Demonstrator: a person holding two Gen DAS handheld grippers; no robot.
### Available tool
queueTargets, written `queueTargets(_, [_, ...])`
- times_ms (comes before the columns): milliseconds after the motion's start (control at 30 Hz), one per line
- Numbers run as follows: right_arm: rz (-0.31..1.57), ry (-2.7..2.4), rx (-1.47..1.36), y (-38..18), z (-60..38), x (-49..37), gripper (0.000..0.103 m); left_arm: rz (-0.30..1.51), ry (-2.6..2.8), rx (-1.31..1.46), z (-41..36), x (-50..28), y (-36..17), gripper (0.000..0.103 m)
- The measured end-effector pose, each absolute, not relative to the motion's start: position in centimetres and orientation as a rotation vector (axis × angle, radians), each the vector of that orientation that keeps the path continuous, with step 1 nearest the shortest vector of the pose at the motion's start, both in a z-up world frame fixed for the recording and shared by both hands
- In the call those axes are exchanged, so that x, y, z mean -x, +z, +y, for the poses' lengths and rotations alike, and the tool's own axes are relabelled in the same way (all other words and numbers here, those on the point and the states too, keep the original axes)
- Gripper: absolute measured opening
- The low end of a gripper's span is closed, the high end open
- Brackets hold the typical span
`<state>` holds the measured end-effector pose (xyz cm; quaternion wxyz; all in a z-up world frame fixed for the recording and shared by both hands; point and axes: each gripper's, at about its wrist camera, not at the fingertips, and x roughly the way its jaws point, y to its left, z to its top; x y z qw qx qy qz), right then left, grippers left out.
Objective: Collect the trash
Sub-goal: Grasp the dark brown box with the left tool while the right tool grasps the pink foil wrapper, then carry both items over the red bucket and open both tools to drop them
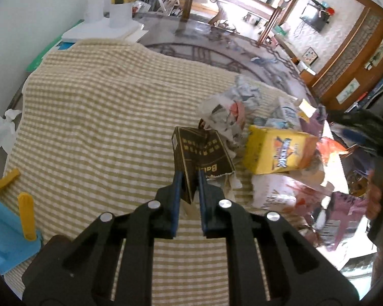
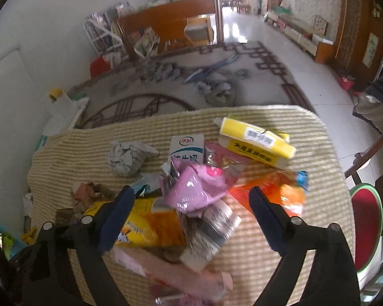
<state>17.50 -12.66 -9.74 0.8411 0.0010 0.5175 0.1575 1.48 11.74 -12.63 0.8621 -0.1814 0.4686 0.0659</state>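
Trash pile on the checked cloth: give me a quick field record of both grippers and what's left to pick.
surface: tan checked cloth
left gripper: shut on dark brown carton, pinching its near edge
right gripper: open, over the pile, holding nothing
under right gripper: pink wrapper, orange wrapper, yellow-orange box
farther back: milk carton, yellow box, crumpled paper ball
off to the left edge: white tissue
bin: not in view
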Motion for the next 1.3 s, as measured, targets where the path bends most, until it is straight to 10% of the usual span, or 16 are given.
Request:
queueTargets(67, [1.166, 0.324, -0.005, -11.4, -12.6, -18.4, 0.047, 0.972, 0.131, 0.389, 11.9, -1.5, -12.2, 0.012])
queueTargets(167, [1.168, 0.344, -0.079, -11.4, -13.4, -18.4, 0.036, 0.95, 0.125, 0.382, 11.6, -1.6, -11.5, 0.012])
queueTargets(667, [0.891, 0.343, -0.242, -2.0, -23.0, -10.2, 0.034, 0.802, -0.114, 0.304, 3.8, -3.7, -5.5, 0.012])
queueTargets(1300, [0.966, 0.04, -0.503, -9.2, -50.2, -7.3, 0.036, 0.937, -0.506, 0.19, -24.7, -11.2, -7.6, 0.012])
